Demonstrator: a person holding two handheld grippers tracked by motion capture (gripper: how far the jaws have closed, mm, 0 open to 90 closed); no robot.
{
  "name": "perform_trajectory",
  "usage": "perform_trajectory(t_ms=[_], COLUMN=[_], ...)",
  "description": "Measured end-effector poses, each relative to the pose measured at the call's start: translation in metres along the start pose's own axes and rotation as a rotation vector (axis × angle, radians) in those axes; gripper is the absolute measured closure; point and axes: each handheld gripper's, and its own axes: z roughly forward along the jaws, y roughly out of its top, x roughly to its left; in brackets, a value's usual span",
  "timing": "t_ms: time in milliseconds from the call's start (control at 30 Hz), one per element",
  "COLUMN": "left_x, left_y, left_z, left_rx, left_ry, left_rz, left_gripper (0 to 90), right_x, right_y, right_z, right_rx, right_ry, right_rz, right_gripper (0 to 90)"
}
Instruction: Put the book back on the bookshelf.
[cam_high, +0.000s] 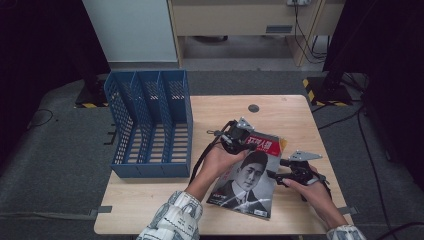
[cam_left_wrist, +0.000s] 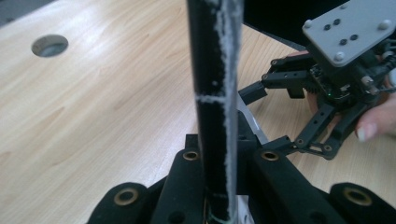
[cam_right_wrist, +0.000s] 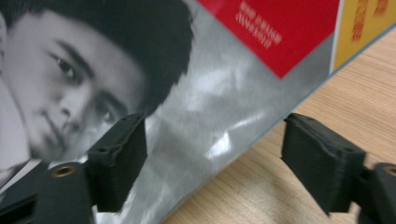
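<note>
- The rack (cam_high: 150, 122) stands on the table's (cam_high: 295, 120) left part, overhanging its left edge.
- The magazine (cam_high: 247, 185) lies right of the rack, towards the near edge.
- The left gripper (cam_high: 239, 136) is at the magazine's far end.
- The right gripper (cam_high: 280, 170) is at its right edge.
- A hole (cam_high: 253, 108) lies behind the magazine.

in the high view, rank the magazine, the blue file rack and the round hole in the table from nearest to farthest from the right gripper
1. magazine: right beside the right gripper, on its left, jaws open at its edge.
2. round hole: farther up the table, toward the far edge.
3. blue file rack: across the table on the left side, farthest.
</note>
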Motion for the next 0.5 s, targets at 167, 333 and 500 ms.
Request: perform_trajectory(t_ms=[167, 333, 500], left_x=[-0.002, -0.006, -0.008], left_y=[0.009, 0.020, 0.027], left_z=[-0.011, -0.022, -0.027], left_rx=[-0.025, -0.045, -0.051], left_ry=[-0.008, -0.013, -0.017], left_rz=[0.011, 0.030, 0.042], left_gripper=[86.7, 86.7, 86.7], right_x=[0.001, 0.001, 0.004], right_y=[0.002, 0.003, 0.003], right_z=[0.000, 0.006, 0.009], right_rx=[0.016, 0.031, 0.049], right_ry=[0.042, 0.092, 0.130], right_rz=[-0.024, -0.039, -0.065], right_gripper=[28.3, 35.0, 44.2])
